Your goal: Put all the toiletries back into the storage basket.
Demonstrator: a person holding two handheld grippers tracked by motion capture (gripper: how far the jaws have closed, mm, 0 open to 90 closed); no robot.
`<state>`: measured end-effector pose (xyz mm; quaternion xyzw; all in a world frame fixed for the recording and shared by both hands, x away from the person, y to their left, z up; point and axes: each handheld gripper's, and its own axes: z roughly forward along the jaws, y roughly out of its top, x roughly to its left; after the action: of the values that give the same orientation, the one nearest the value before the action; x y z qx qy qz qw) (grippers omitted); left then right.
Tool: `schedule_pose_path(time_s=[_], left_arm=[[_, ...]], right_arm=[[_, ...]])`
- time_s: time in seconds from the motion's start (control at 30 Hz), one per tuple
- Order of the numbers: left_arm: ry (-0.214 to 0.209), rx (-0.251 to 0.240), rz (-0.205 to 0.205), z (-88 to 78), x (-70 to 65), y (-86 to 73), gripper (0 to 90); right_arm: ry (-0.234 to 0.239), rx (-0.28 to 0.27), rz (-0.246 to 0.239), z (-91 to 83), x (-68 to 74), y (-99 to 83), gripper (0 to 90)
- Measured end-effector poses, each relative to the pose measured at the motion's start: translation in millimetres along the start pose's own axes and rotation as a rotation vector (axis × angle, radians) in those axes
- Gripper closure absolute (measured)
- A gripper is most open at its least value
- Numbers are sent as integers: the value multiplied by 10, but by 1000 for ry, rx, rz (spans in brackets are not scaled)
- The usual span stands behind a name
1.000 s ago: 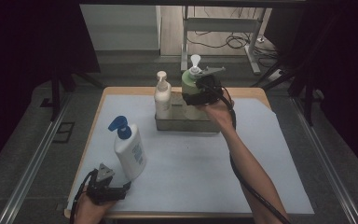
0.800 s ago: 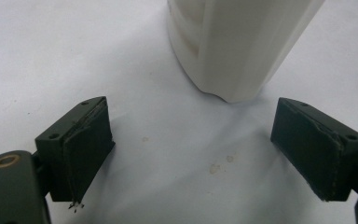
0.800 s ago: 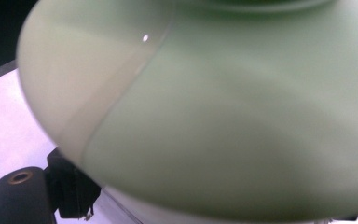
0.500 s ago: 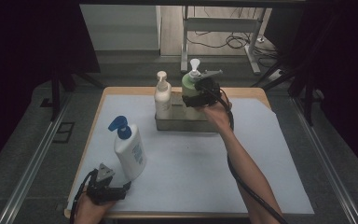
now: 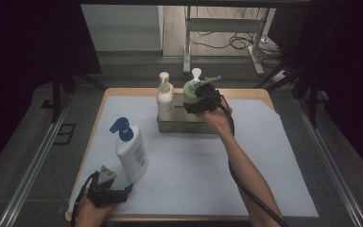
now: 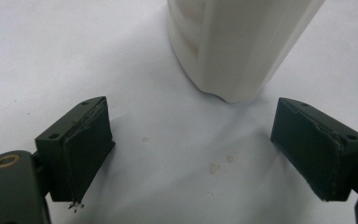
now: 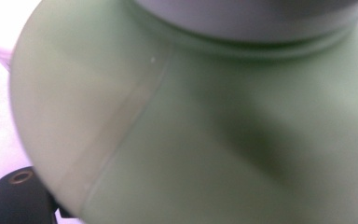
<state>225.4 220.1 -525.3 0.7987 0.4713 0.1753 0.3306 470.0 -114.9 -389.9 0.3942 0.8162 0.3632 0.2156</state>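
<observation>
Green pump bottle (image 5: 190,92), pale body with white pump head, held in the right gripper (image 5: 199,100) over a metal tray (image 5: 179,126) holding a cream pump bottle (image 5: 165,97); left gripper (image 6: 205,154) spread empty before a blue-capped white bottle (image 5: 129,150).

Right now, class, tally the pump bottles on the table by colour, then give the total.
White bottle, blue pump: 1
White bottle, white pump: 1
Green bottle: 1
Total: 3
</observation>
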Motion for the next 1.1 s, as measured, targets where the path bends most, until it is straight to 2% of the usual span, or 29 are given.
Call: schedule_pose_path(time_s=[0.4,0.43,0.63,0.73,0.9,1.1], left_arm=[[1,0,1,-1,1,0,121],[1,0,1,-1,1,0,121],[-1,0,0,0,1,0,120],[-1,0,0,0,1,0,120],[-1,0,0,1,1,0,120],[-1,0,0,1,1,1,120]], right_arm=[[12,42,39,141,-36,-132,127],[10,49,28,147,-49,-142,127],[21,54,57,185,-60,-154,124],[31,64,53,193,-85,-151,122],[41,47,67,220,-112,-167,113],[53,21,61,215,-123,-198,110]])
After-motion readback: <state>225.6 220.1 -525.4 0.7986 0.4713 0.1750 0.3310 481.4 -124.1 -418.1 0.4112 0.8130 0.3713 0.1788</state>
